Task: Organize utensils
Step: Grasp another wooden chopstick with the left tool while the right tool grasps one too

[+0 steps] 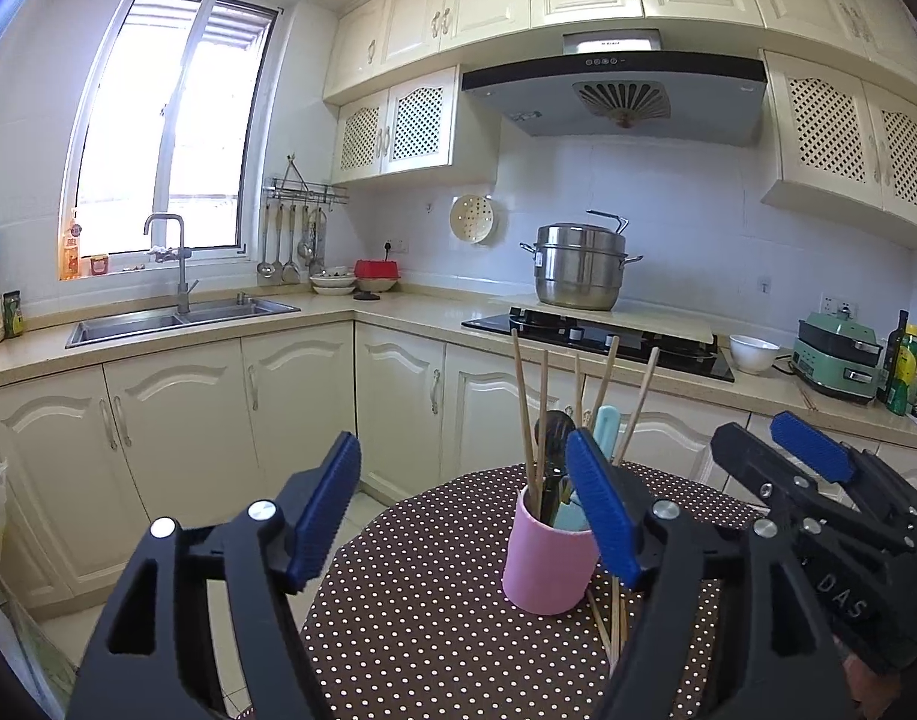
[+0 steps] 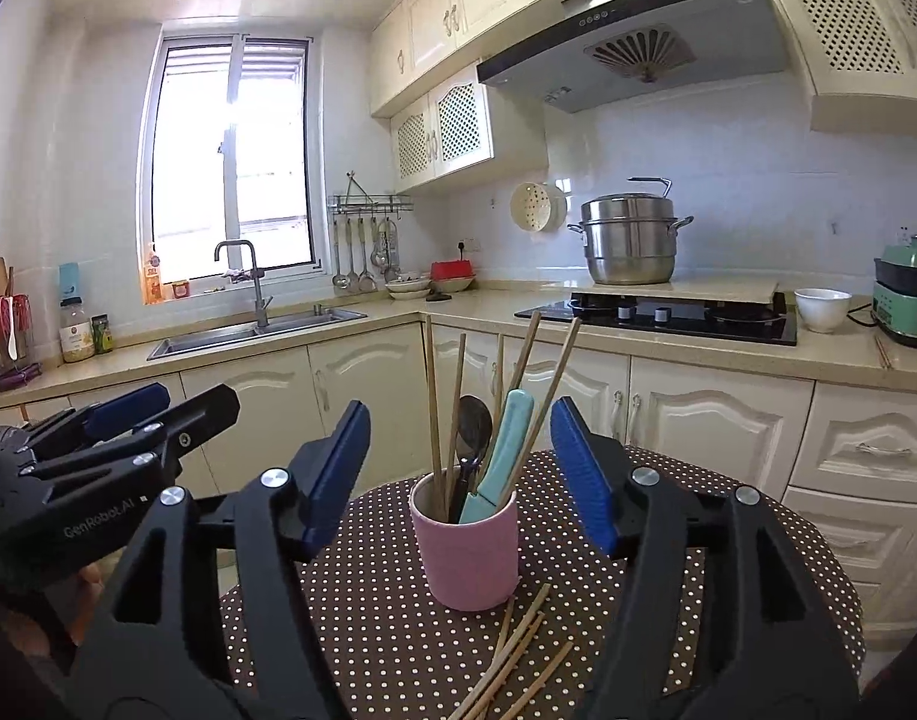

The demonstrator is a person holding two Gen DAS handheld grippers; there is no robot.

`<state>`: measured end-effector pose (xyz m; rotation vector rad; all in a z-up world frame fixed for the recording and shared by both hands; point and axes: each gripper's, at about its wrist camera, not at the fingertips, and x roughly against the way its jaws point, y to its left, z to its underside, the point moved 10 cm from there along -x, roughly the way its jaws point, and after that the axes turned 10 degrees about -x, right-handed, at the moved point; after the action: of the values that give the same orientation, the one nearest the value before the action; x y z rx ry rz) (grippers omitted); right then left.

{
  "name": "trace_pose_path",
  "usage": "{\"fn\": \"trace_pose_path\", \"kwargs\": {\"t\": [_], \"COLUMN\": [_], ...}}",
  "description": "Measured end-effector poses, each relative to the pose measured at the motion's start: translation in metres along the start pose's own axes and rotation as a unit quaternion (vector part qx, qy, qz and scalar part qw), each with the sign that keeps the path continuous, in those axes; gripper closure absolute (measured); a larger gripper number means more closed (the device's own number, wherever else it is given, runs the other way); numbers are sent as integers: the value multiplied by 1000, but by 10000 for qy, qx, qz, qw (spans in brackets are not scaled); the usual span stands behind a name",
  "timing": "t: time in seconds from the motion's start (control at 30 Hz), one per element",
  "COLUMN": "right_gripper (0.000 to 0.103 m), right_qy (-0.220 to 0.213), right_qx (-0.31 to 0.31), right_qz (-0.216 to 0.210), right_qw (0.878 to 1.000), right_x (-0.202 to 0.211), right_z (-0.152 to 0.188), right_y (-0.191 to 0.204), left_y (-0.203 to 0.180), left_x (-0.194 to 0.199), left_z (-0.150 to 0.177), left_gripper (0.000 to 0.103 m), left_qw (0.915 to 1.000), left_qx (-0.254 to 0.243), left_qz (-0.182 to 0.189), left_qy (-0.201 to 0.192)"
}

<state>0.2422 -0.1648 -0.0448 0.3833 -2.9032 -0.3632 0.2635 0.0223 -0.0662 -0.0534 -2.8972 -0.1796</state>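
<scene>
The left gripper (image 1: pixel 464 510) is hovering over the near edge of a polka-dot table (image 1: pixel 434 600), its jaws standing wide with nothing pressed between the blue pads (image 1: pixel 329 510); no utensil is lying between them. Just inside its right-hand pad, a pink cup (image 1: pixel 548 558) is standing upright on the table, partly overlapped by that pad. Moving rightward, the right gripper (image 2: pixel 458 480) is sitting beside the left one, also with its jaws spread wide and holding nothing; the pink cup is showing squarely between its two pads and beyond their tips, touching neither. The cup is holding several wooden chopsticks (image 2: pixel 434 408) standing upright and leaning, a dark spoon (image 2: pixel 473 426) with its bowl upward, and a light-blue-handled utensil (image 2: pixel 500 450) tilting to the right; what kind of utensil it is cannot be told. In front of the cup, nearer the jaws of the right gripper and below its right-hand pad, a loose bundle of chopsticks (image 2: pixel 512 654) is lying flat on the table, fanned slightly, its far ends resting close to the base of the cup.
</scene>
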Motion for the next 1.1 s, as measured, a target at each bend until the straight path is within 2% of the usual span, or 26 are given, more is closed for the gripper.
{"fn": "trace_pose_path", "kwargs": {"t": [0.17, 0.33, 0.4, 0.5, 0.57, 0.73, 0.83, 1.1], "right_gripper": [32, 28, 28, 28, 28, 28, 28, 28], "right_qy": [-27, 265, 480, 833, 1057, 1428, 1589, 1805], "right_qx": [12, -16, -93, -246, -360, -593, -692, -803], "right_qz": [310, 653, 757, 925, 998, 1154, 1222, 1216], "right_qw": [9995, 9975, 9959, 9919, 9887, 9812, 9773, 9727], "right_x": [29, 40, 40, 37, 35, 31, 29, 23], "right_z": [2, 21, 34, 58, 75, 109, 126, 149], "right_y": [-13, -35, -48, -66, -77, -98, -108, -116], "left_y": [-20, -47, -59, -76, -84, -98, -104, -115], "left_x": [14, 6, -3, -20, -32, -52, -60, -81], "left_z": [6, 30, 45, 77, 101, 150, 174, 203], "left_gripper": [29, 27, 27, 27, 27, 27, 27, 27], "left_qw": [9995, 9934, 9872, 9726, 9620, 9400, 9316, 9228], "left_qx": [-198, -283, -356, -513, -645, -755, -916, -1138], "left_qz": [236, 925, 1209, 1541, 1633, 1926, 1921, 1778], "left_qy": [54, 610, 978, 1664, 2093, 2712, 2946, 3223]}}
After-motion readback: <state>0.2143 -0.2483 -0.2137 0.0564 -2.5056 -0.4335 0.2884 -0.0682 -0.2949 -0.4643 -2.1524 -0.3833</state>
